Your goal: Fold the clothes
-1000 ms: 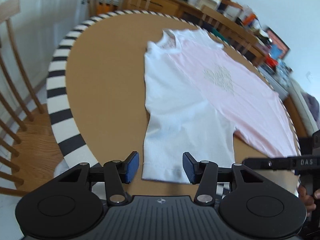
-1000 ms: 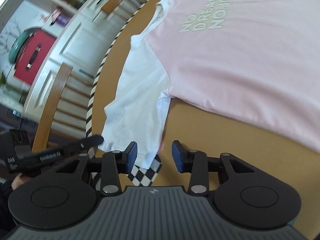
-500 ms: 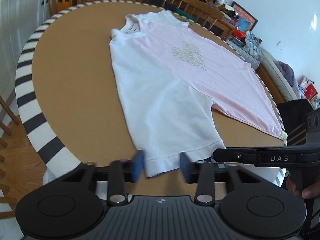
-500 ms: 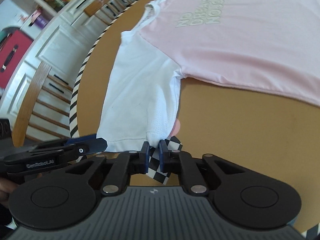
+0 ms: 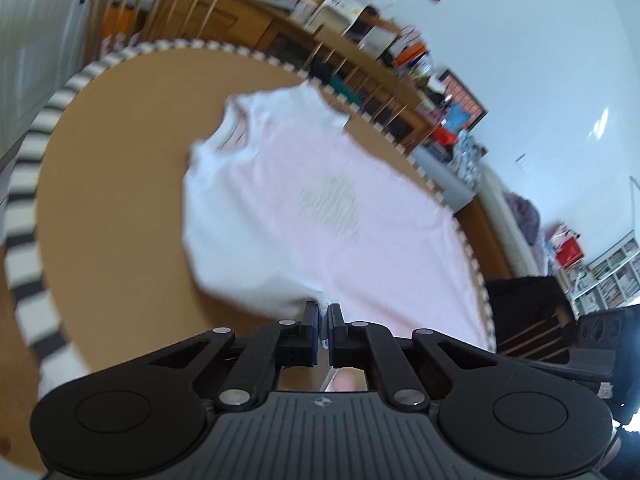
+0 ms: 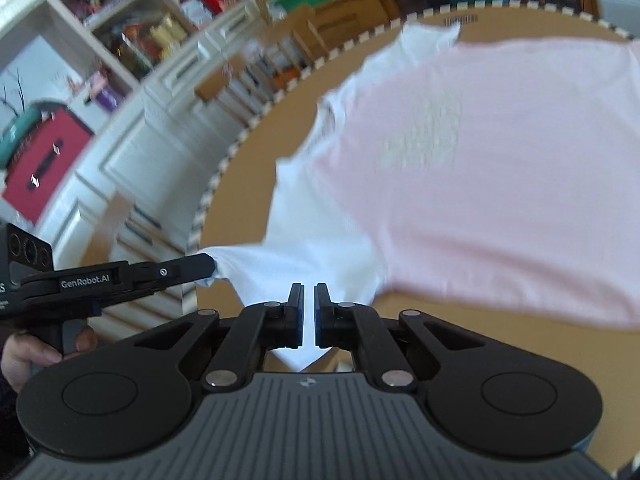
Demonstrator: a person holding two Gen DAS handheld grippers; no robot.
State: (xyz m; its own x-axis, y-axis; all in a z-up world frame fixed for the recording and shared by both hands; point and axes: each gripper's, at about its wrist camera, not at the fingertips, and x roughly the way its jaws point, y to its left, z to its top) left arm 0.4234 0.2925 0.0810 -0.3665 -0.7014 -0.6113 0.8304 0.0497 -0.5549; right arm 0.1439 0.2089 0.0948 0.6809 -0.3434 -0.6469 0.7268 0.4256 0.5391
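Across the round brown bench (image 5: 120,184), with its black-and-white striped rim, a T-shirt (image 5: 320,216) lies spread flat, pink over the body and white at the sleeves and neck; a pale printed patch sits on its chest, too blurred to read. Its near white sleeve (image 6: 304,264) is lifted off the bench, drawn up into a taut peak toward the bench's near edge.

The left tool (image 5: 323,322) is pressed together on the edge of that white sleeve, the cloth bunched just ahead of its blue-padded fingers (image 5: 312,328). In the right wrist view the same tool (image 6: 208,268) comes in from the left, its tip pinching a corner of the sleeve, with a person's hand (image 6: 36,352) on its grip.

The right tool (image 6: 307,304) is likewise clamped on the sleeve, a strip of white fabric running down through the narrow gap between its jaws. Both tools have just been closing on the cloth.

Beyond the far edge of the bench stand wooden chairs (image 5: 192,12) and cluttered shelves (image 6: 132,36).
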